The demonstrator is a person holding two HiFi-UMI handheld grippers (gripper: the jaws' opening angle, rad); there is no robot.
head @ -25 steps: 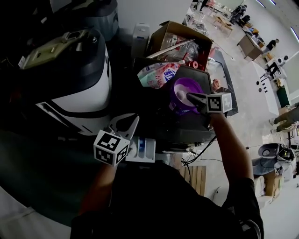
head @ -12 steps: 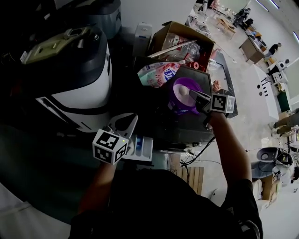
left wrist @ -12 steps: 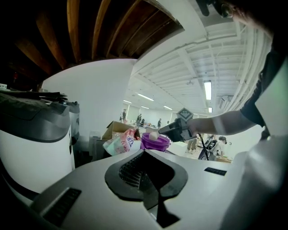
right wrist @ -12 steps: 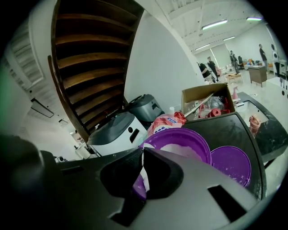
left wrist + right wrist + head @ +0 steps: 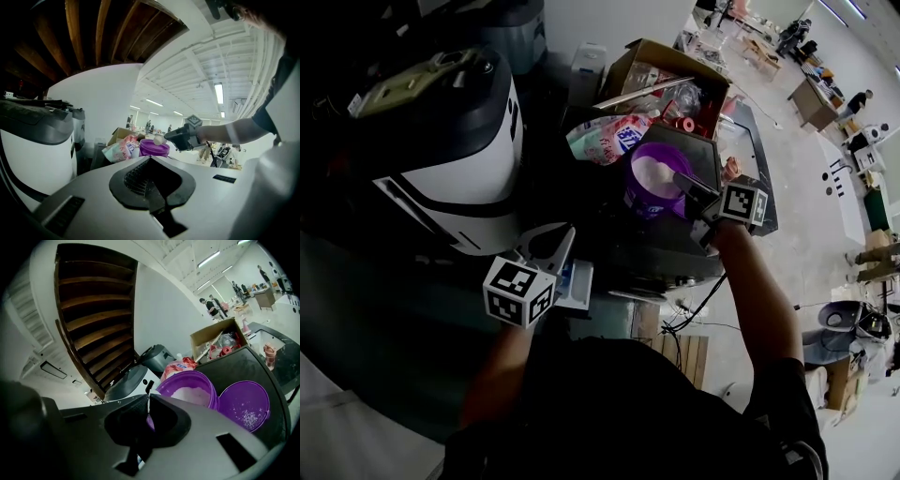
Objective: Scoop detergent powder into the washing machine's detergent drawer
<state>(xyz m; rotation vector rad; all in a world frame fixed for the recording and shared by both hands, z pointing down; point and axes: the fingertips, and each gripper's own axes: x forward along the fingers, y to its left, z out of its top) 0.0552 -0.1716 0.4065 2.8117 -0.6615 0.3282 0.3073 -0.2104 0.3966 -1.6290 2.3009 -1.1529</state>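
Upper left of the head view: large white washing machine (image 5: pixel 459 178) with a dark grey top. Right of centre: black tabletop (image 5: pixel 675 248), with an open brown cardboard box (image 5: pixel 652 61) of clutter toward the top edge of the frame. On the tabletop, centre right: round purple plastic tub (image 5: pixel 649 187) holding white detergent powder. Flat just beside the tub, lower right of the right gripper view: matching purple lid (image 5: pixel 244 406), speckled with powder. Low and left of centre in the head view: white detergent drawer (image 5: pixel 578 284), standing open. Just beside that drawer, left gripper (image 5: pixel 150 158), jaws pressed together on nothing. Right gripper (image 5: pixel 148 398) clenched on a small white scoop (image 5: pixel 159 139), held over the tub's rim.
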